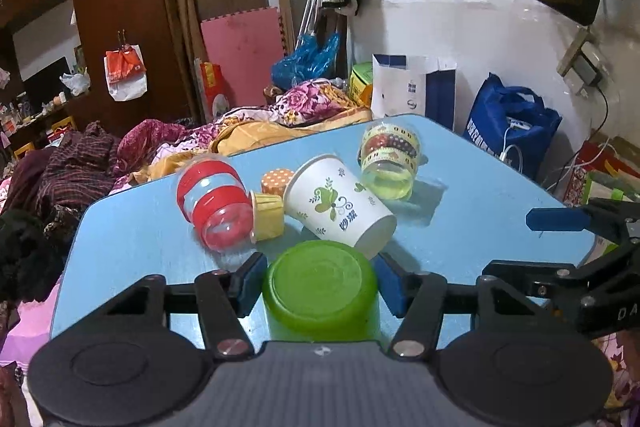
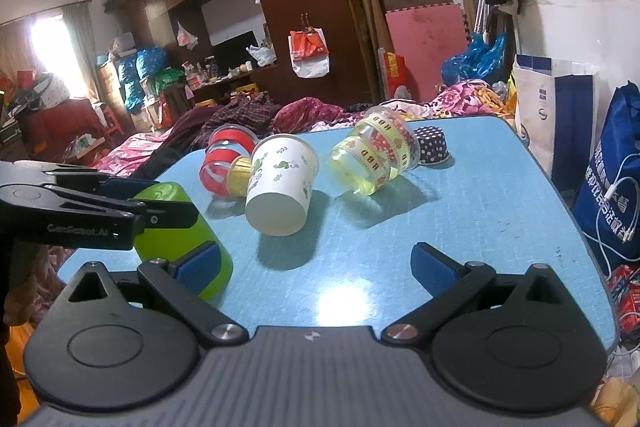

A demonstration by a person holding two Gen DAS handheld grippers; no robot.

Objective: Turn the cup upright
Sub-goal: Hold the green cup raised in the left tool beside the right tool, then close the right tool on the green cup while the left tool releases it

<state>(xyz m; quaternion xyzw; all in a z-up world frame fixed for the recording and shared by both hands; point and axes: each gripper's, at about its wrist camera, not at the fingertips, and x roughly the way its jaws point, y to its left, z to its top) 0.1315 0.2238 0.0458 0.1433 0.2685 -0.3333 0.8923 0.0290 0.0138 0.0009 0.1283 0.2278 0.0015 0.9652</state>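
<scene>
A green plastic cup [image 1: 320, 291] sits base-up between the blue pads of my left gripper [image 1: 320, 281], which is shut on its sides just above the blue table [image 1: 480, 195]. The same cup [image 2: 180, 227] shows at the left of the right wrist view, held by the left gripper [image 2: 132, 203]. My right gripper [image 2: 316, 267] is open and empty over the table's near part; it also shows at the right edge of the left wrist view [image 1: 560, 243]. A white paper cup [image 1: 340, 205] lies on its side just beyond the green cup.
A red-striped clear cup [image 1: 216, 203], a yellow cupcake liner [image 1: 268, 217], an orange dotted liner [image 1: 276, 181] and a yellow-banded clear cup [image 1: 390, 163] lie tipped on the table. A dark dotted liner [image 2: 430, 145] stands behind. Bags [image 1: 508, 127] stand right; bedding [image 1: 120, 155] lies left.
</scene>
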